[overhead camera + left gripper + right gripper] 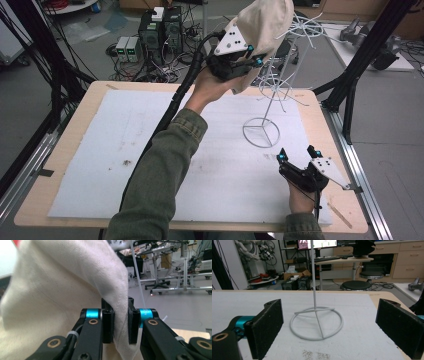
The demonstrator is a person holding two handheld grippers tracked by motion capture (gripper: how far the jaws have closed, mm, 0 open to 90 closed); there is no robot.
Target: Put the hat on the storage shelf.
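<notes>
Nearest to the person, at the right near corner of the table (65, 150), the right gripper (297, 159) rests low over the white mat (125, 150) with its jaws spread wide and nothing between them. In the right gripper view its two black pads (265, 327) are flat rectangles with a rough, grainy face, and they stand well apart, one at each side, with the ring base (316, 323) of the white wire stand (265, 107) lying on the mat farther on between them, not touching. The base is one round ring with thin spokes, and one thin straight pole rises from its middle.

The mat is one pale sheet of foam-like material with some small dark specks, and it covers most of the light wooden table top.

Farther away, raised above the far edge of the table, the left gripper (254, 56) is clenched on a cream cloth hat (262, 30). In the left gripper view the two black pads (108, 323) pinch one fold of the soft woven fabric (62, 290), which hangs in loose curves to the left. The hat is near the top of the stand, beside its thin white wire branches (305, 25); whether it touches them I cannot tell
</notes>
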